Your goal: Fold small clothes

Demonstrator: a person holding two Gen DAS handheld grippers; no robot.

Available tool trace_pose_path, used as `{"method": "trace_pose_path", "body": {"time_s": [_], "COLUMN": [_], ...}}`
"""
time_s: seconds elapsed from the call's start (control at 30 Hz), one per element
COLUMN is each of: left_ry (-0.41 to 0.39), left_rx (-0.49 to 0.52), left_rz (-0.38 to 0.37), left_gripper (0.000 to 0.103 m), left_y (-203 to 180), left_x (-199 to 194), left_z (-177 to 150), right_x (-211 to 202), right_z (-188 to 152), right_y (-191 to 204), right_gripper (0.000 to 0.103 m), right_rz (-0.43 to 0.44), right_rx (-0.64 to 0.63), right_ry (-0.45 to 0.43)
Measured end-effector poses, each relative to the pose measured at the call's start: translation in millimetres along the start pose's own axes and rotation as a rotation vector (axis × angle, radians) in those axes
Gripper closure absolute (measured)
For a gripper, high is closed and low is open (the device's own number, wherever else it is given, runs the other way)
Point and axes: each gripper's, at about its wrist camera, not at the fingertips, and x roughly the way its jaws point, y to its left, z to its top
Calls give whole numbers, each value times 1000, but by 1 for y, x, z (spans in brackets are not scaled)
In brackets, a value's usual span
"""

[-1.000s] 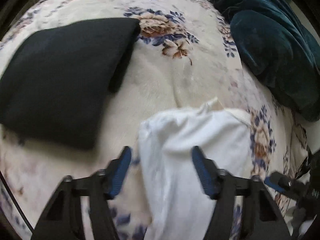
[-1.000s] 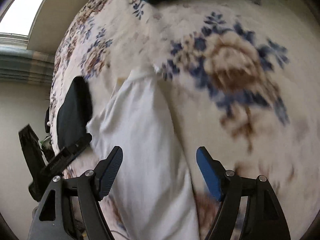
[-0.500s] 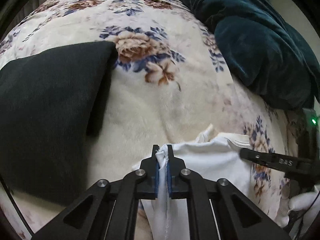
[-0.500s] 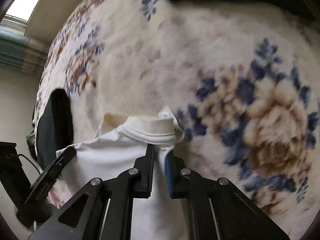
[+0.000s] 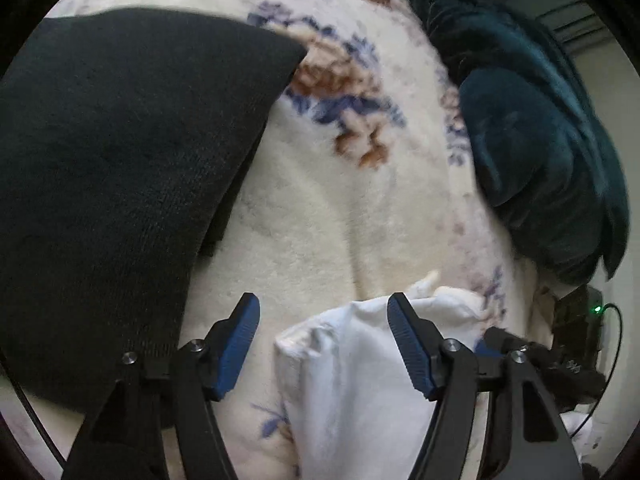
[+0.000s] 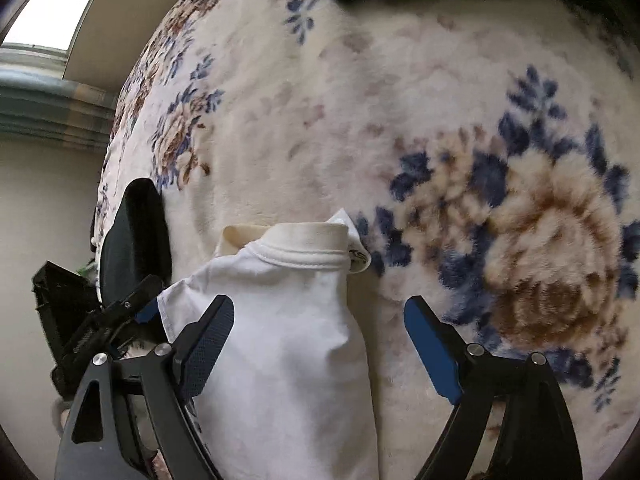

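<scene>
A small white garment (image 5: pixel 352 376) lies on the floral blanket (image 5: pixel 320 208), folded into a narrow strip with its ribbed collar at the far end. In the right wrist view the white garment (image 6: pixel 288 340) shows its collar (image 6: pixel 304 252) clearly. My left gripper (image 5: pixel 322 336) is open, its jaws apart over the garment's left corner. My right gripper (image 6: pixel 320 332) is open, its left finger (image 6: pixel 208 336) over the cloth and its right finger (image 6: pixel 432 344) over the blanket. Neither holds anything.
A folded black garment (image 5: pixel 120 160) lies on the blanket to the left, also seen in the right wrist view (image 6: pixel 136 240). A dark teal velvet blanket (image 5: pixel 532 120) is heaped at the far right. The left gripper's body (image 6: pixel 92 328) shows in the right wrist view.
Both grippers were shut on the white garment half a second ago and have now opened and let it go. The garment now rests on the blanket.
</scene>
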Motion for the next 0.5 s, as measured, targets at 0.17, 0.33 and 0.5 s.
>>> {"method": "trace_pose_path", "body": {"time_s": [0.17, 0.33, 0.5], "left_ry": [48, 8, -22], "left_rx": [130, 250, 314], "left_rz": [105, 144, 112], "left_gripper": [39, 51, 99], "left_y": [-23, -38, -47], "left_x": [25, 28, 21], "left_z": [2, -7, -14], "right_x": [30, 36, 41], "right_z": [7, 11, 6], "right_y": [-15, -11, 2], "right_gripper": [14, 45, 88], "right_rz": [111, 208, 172], "right_rx": [68, 89, 50], "right_ry": [59, 36, 33]}}
